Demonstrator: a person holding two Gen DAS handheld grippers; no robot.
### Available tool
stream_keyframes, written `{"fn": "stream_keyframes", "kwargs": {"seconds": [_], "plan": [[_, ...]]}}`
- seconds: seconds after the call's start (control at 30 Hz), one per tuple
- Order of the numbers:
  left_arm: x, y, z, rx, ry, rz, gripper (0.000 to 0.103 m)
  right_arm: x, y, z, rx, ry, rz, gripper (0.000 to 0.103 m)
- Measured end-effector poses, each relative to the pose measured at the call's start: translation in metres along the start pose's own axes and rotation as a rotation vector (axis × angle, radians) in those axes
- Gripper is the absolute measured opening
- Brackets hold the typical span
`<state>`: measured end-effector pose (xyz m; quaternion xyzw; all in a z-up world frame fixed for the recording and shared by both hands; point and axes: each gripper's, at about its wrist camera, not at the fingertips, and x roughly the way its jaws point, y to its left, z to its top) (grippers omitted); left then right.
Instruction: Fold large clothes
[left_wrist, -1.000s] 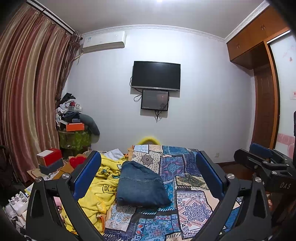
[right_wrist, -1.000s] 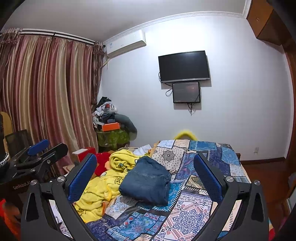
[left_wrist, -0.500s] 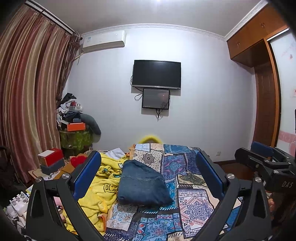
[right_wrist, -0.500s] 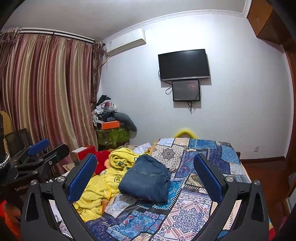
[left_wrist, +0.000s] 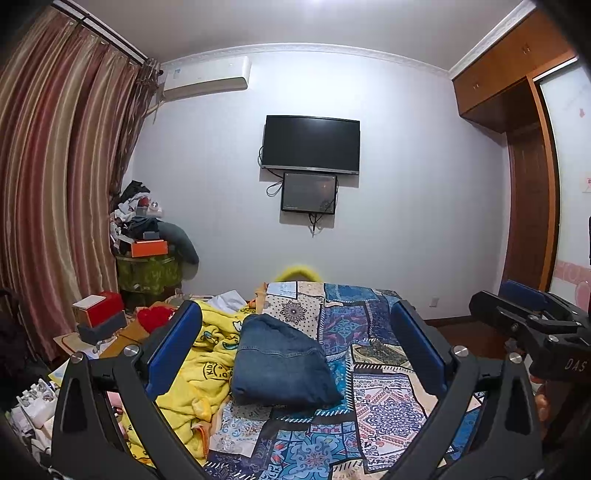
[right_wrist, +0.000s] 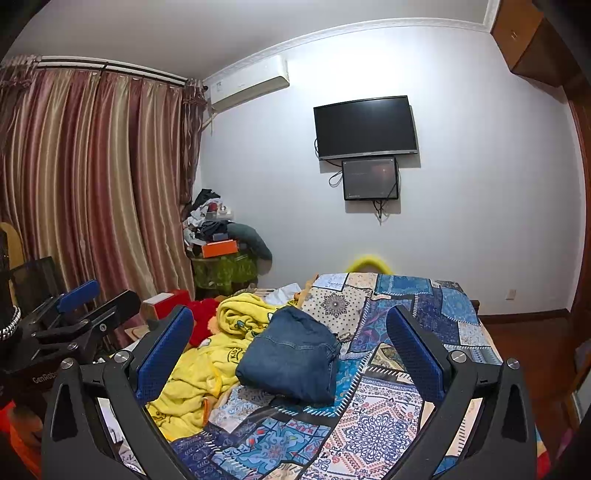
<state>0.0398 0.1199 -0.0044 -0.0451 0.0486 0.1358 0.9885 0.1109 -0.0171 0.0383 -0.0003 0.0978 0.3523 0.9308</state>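
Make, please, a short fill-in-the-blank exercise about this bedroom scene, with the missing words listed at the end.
1. The folded denim garment lies on the patchwork ____.
2. The crumpled blanket beside the denim garment is ____ in colour.
3. The left gripper and the right gripper both have their jaws ____, holding nothing.
4. On the wall, a smaller screen hangs directly ____ the television.

Missing words: bedspread; yellow; open; below

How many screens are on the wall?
2. The big black TV hangs high on the wall, and a smaller screen hangs right below it. Both look switched off.
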Motion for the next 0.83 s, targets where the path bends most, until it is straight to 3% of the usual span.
{"fn": "stream_keyframes", "kwargs": {"seconds": [0.83], "plan": [[0.0090,0.0035,-0.0046,-0.008,0.034,-0.053,0.103,0.0016,-0.0007,0.0007,0.014,0.000,-0.003,0.103]]}}
